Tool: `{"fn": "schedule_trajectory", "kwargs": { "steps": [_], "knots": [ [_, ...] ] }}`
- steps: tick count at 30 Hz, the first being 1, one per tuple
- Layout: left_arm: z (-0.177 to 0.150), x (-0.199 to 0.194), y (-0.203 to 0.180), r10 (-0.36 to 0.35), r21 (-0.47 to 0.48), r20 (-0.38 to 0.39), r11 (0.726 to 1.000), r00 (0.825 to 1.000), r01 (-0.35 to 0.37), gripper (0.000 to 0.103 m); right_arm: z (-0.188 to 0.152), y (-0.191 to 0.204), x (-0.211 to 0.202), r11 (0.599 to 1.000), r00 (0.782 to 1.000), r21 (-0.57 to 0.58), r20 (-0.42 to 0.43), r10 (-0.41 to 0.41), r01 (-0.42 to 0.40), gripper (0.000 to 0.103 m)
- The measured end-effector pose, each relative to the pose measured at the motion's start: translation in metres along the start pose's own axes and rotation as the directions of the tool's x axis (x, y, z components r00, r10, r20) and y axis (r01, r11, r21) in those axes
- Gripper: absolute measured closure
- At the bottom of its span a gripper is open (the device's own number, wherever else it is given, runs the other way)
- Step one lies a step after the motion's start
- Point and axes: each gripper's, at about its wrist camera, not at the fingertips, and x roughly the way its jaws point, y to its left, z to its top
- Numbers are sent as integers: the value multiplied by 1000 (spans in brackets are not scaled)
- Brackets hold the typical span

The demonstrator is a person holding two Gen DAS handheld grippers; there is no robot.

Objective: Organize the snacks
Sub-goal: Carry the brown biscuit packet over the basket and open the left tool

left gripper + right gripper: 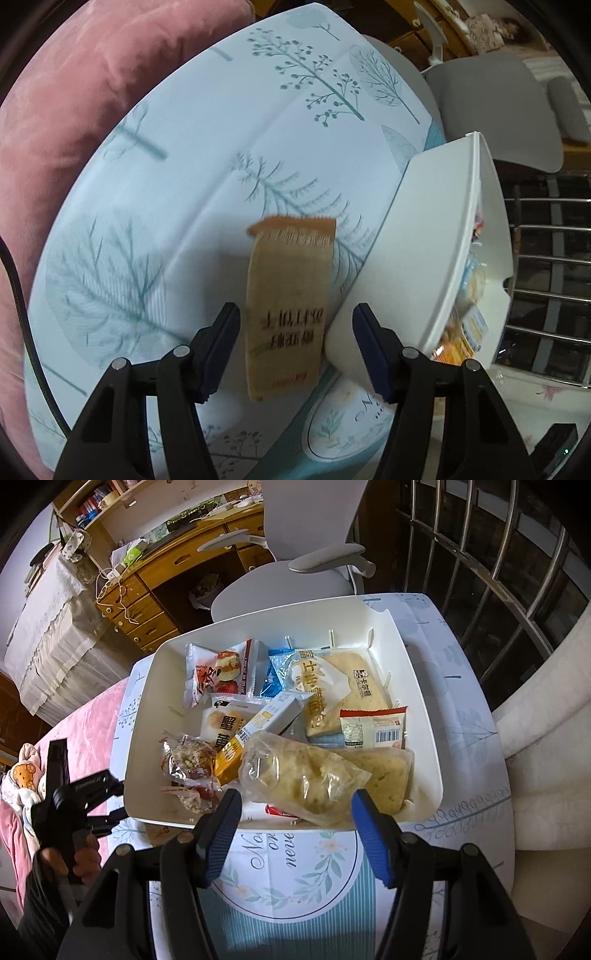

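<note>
Snack packet (pixel 286 306) lies between the left gripper (pixel 295 347)'s parted fingers, unpinched; bin (pixel 413 258) at three o'clock. Right gripper (pixel 295 830) hangs wide, empty. Next: pinch, lift, drop in.

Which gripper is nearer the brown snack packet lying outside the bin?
Left. The left gripper straddles the brown snack packet, jaws open; the right gripper hovers over the white bin.

left gripper (pixel 295 347): jaws parted, angled steeply down | right gripper (pixel 295 827): jaws parted, nothing gripped, angled steeply down | left hand (pixel 79 860): wrapped around its gripper's handle
</note>
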Motion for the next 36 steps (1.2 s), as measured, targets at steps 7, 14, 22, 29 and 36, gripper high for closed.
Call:
{"fn": "schedule_trajectory", "kwargs": {
  "steps": [7,14,22,29,36],
  "knots": [
    [-35,-5,11,-36,16,12,999,999,36,38,-12,2,-3,1000,1000,12,2,-1,1,41],
    [-69,4,4,40,121,32,992,999,-44,37,-20,0,-9,1000,1000,12,7,-2,2,41],
    [-82,10,-16,151,220,132,959,980,-177,34,-31,-15,-14,999,1000,34,-1,-18,18,41],
    [-85,31,-48,316,273,260,882,912,-384,34,-32,-27,-16,999,1000,42,-6,-20,20,41],
    [-91,39,-61,352,271,304,859,885,-435,36,-26,-37,-16,999,1000,34,-11,-5,5,41]
  ]
}}
